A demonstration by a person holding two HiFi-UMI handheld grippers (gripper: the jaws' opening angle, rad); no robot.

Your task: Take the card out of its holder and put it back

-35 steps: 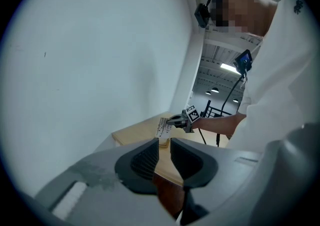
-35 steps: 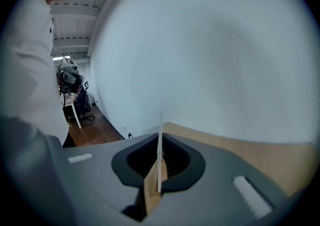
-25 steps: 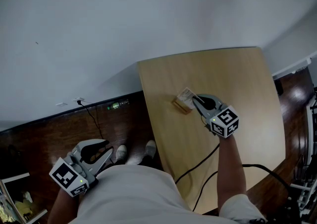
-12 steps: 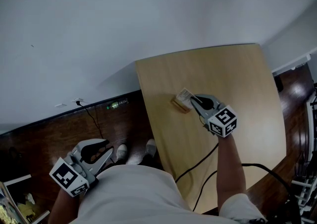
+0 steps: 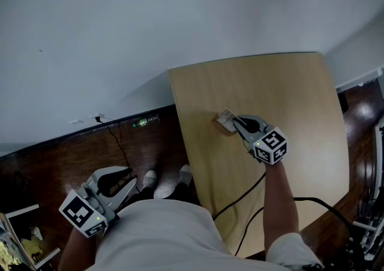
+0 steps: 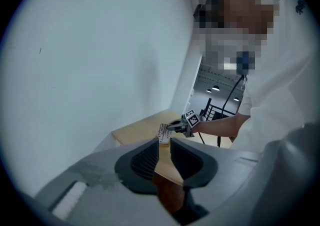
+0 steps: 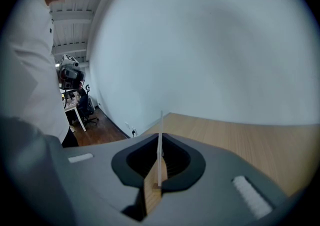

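A small white card (image 5: 225, 116) stands on edge over the wooden holder (image 5: 221, 125) near the left side of the light wood table (image 5: 300, 108). My right gripper (image 5: 235, 121) is shut on the card. In the right gripper view the card (image 7: 160, 140) shows edge-on, pinched between the jaws of the right gripper (image 7: 160, 146). Whether its lower edge sits in the holder's slot I cannot tell. My left gripper (image 5: 132, 182) hangs off the table at the lower left over the dark floor. The left gripper (image 6: 164, 146) holds nothing, and a narrow gap separates its jaws. Far off stands the card (image 6: 163, 133).
A grey-white wall (image 5: 150, 18) runs behind the table. Dark wood floor (image 5: 72, 156) lies to the left, with a black cable (image 5: 114, 144) and a wall socket on it. More cables (image 5: 240, 204) trail over the table's near edge. The person's shoes (image 5: 165, 181) are by the table's left edge.
The right gripper stays shut on the card at the holder. The left gripper has not moved. Only the head view has shifted a little.
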